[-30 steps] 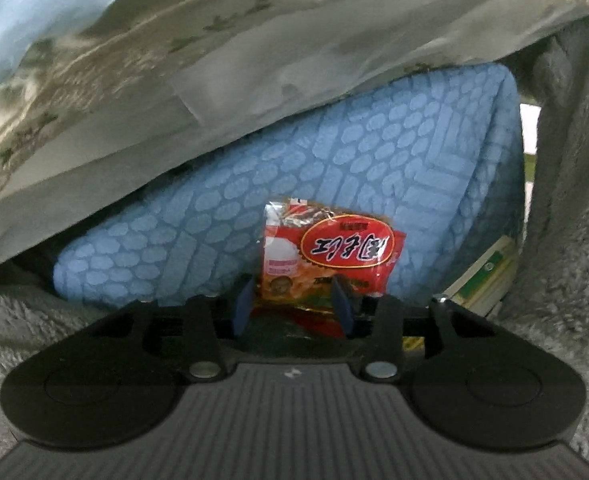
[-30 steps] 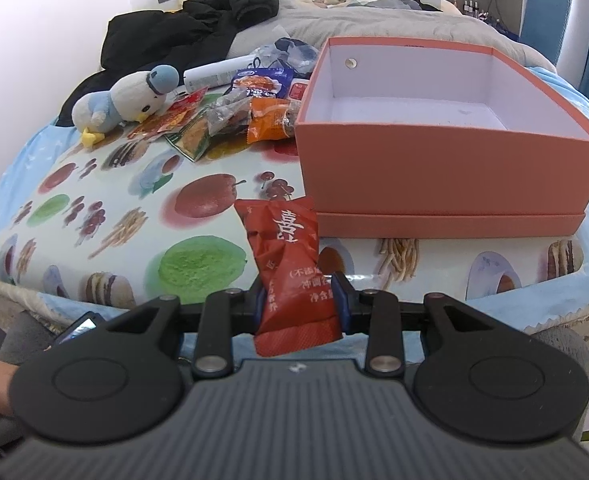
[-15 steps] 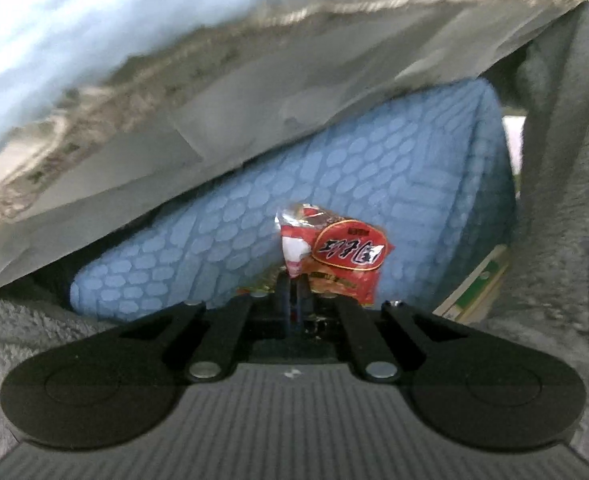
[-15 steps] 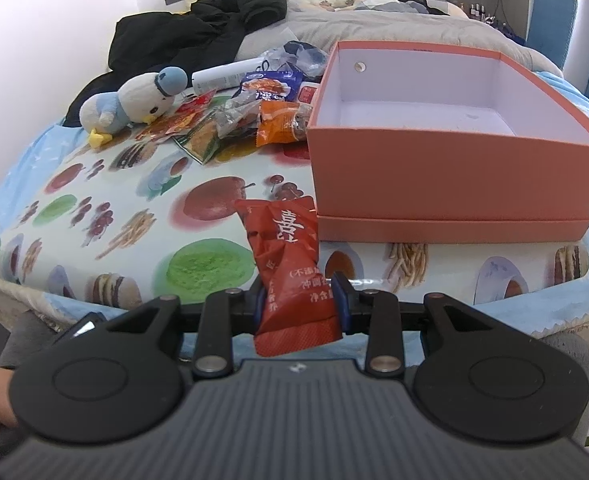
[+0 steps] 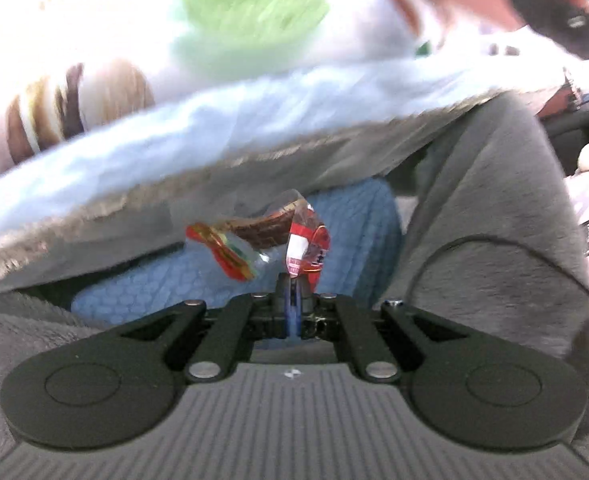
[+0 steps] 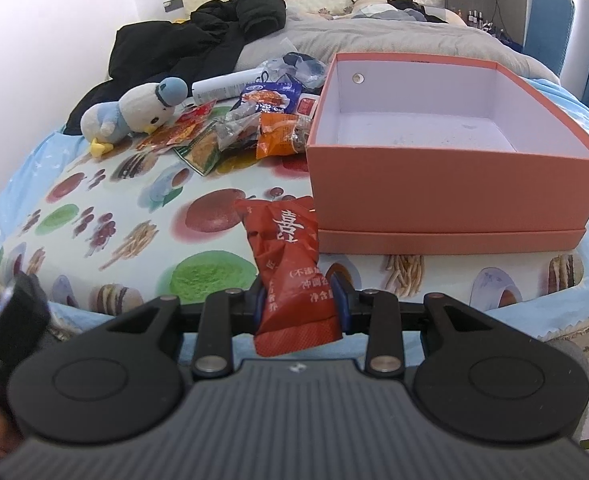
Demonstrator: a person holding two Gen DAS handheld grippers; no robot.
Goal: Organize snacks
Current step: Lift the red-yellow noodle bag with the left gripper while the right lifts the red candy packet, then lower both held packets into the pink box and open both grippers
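Since 1 second ago the left hand-held gripper (image 5: 293, 294) has swung up from under the bed's edge, so its blurred view now takes in the printed bedsheet (image 5: 254, 20) above the hem, and its fingers have gone from spread around the small red snack packet (image 5: 308, 246) to pressed together on that packet's lower corner; the packet dangles crumpled and twisted above the blue cushion (image 5: 358, 232). The right hand-held gripper (image 6: 298, 304) has barely shifted: it pinches the red sachet (image 6: 290, 260) across its lower half, the sachet's long axis running straight ahead from the fingers toward the bed. The pink box (image 6: 446, 184) sits open on the bed (image 6: 94, 200), ahead and to the right of that sachet, its near wall just beyond the sachet's far end. The right hand is clearly the nearer to the box, so its load likely goes in 1st, lifted over the near wall. A loose pile of snacks (image 6: 262, 128) lies left of the box, beside a plush penguin (image 6: 134, 112).
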